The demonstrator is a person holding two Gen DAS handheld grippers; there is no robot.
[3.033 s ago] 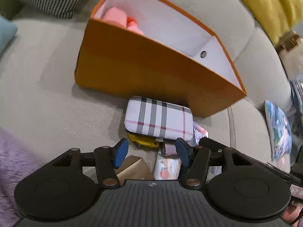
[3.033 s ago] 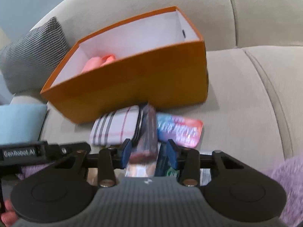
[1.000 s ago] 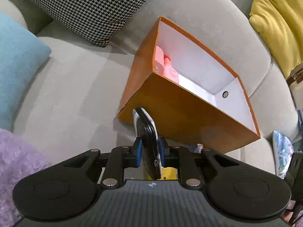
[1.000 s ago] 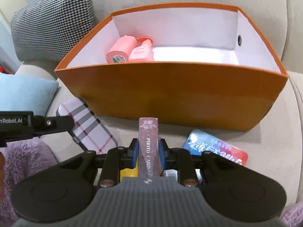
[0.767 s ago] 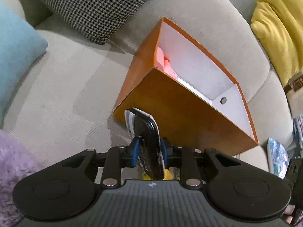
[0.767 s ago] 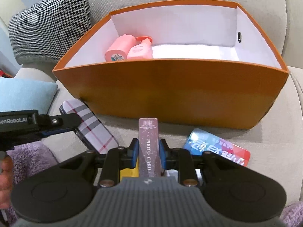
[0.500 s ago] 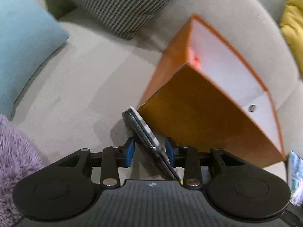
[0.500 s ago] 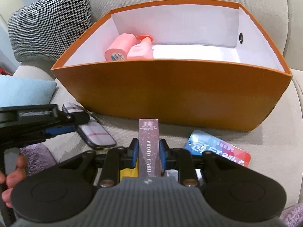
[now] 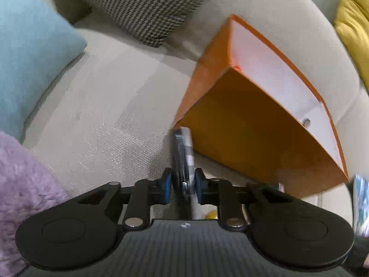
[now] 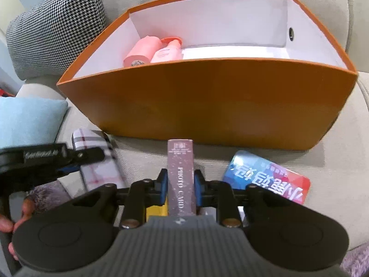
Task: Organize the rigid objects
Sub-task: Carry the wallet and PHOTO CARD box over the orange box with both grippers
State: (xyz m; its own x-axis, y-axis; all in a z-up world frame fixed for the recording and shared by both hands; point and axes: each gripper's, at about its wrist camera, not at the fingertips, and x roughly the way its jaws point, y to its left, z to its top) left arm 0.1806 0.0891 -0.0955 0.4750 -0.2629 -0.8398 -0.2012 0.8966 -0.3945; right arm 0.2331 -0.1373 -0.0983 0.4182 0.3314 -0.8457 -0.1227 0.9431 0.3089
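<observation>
My left gripper [image 9: 182,188] is shut on a plaid case [image 9: 183,159], held edge-on just left of the orange box [image 9: 249,133]. The case also shows in the right wrist view [image 10: 99,161], with the left gripper [image 10: 69,161] on it. My right gripper [image 10: 180,188] is shut on a mauve photo card box [image 10: 180,173], held upright in front of the orange box [image 10: 207,106]. Inside that box lie a pink bottle [image 10: 143,52] and a pink pump bottle [image 10: 167,52] at its left end.
Everything sits on a beige sofa [image 9: 103,106]. A colourful card pack [image 10: 267,176] lies right of my right gripper. A houndstooth cushion [image 10: 55,27], a blue cushion [image 9: 30,60], a purple fluffy throw [image 9: 25,184] and a yellow cushion [image 9: 352,23] surround the area.
The left gripper picked up the plaid case, carried it leftward and turned it edge-on beside the box's left corner. The right gripper lifted the photo card box and now holds steady.
</observation>
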